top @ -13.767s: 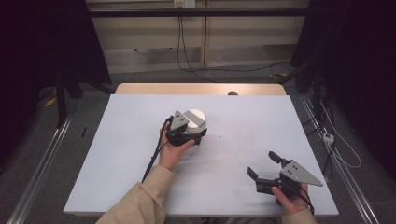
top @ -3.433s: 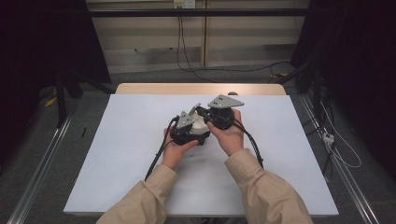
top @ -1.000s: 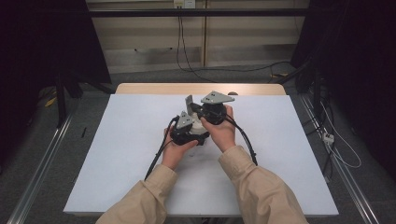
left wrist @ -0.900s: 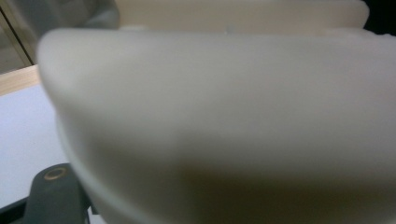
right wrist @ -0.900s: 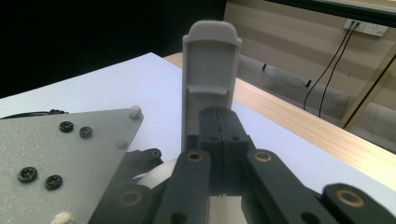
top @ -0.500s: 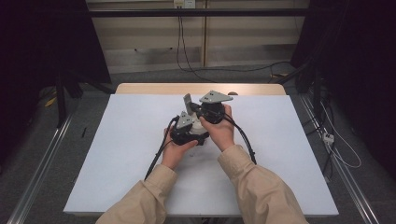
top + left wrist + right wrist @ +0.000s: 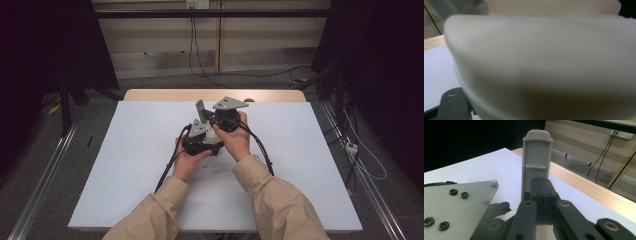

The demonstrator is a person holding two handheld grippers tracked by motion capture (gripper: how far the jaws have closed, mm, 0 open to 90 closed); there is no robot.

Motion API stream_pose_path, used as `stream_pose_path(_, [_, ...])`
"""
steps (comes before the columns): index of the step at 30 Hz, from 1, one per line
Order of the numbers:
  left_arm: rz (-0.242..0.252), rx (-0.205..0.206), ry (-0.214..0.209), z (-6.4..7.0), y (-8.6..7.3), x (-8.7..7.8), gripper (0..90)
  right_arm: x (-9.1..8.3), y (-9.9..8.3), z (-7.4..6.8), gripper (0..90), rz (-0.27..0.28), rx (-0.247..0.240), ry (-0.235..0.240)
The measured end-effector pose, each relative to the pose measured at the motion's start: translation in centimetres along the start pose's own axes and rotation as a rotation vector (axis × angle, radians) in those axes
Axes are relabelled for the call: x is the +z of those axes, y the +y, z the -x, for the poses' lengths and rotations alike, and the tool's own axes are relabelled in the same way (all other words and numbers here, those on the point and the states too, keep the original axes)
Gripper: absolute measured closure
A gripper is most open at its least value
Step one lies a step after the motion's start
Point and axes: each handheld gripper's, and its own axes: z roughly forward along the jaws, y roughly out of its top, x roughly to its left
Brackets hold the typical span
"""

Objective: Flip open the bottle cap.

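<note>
Right gripper view: right gripper [image 7: 541, 187] clamped on grey flap [image 7: 537, 157], lifting it from white tub [image 7: 544, 65]; left gripper [image 7: 200, 137] state unclear. Next: pull clear.

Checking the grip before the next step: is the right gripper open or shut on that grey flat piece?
Shut: in its own view the right gripper has its jaws pressed together on the upright grey piece.
</note>
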Motion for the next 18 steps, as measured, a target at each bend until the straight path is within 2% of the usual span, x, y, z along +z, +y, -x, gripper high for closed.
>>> stream_pose_path(18, [0.003,0.0,-0.002,-0.09,-0.03,0.01,18.5,0.21,0.1,0.01,90.0,-0.007,-0.002,0.003])
